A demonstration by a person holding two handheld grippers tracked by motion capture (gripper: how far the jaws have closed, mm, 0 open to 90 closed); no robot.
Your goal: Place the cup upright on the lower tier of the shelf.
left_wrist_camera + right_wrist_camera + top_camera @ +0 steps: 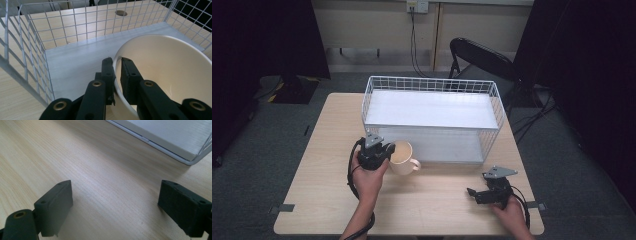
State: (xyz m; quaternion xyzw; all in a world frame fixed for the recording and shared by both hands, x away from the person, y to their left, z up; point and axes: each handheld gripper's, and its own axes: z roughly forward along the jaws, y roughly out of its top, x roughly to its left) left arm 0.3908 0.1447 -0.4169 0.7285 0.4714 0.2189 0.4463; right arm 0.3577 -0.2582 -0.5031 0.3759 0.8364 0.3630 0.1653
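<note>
Table [327,200] of pale wood across the middle and lower part of the high view, grey carpet around it, a dark folding chair [479,57] at upper centre behind it. Wire basket [432,85], white, with a flat white shelf inside, on the far half of the table at frame centre; open on the near side, its mesh wall at the left and top of the left gripper view [32,50], its lower corner at the upper right of the right gripper view [175,147]. Cream mug [403,157] just below and left of centre in the high view, right at the basket's open near edge, mouth tipped toward the basket, handle to the lower right; large in the right half of the left gripper view [170,72], over the white basket floor. Left hand [369,177] up from the bottom edge, left of centre, around the left gripper [382,150], which meets the mug's left side; in the left gripper view [117,72], jaws narrow and clamped on the mug's rim, one jaw outside the wall, one inside. Right gripper [474,192] low on the table at lower right of the high view, well apart from the mug, in the right hand [512,212]; in the right gripper view [116,205], jaws spread wide over bare wood, holding no object.
</note>
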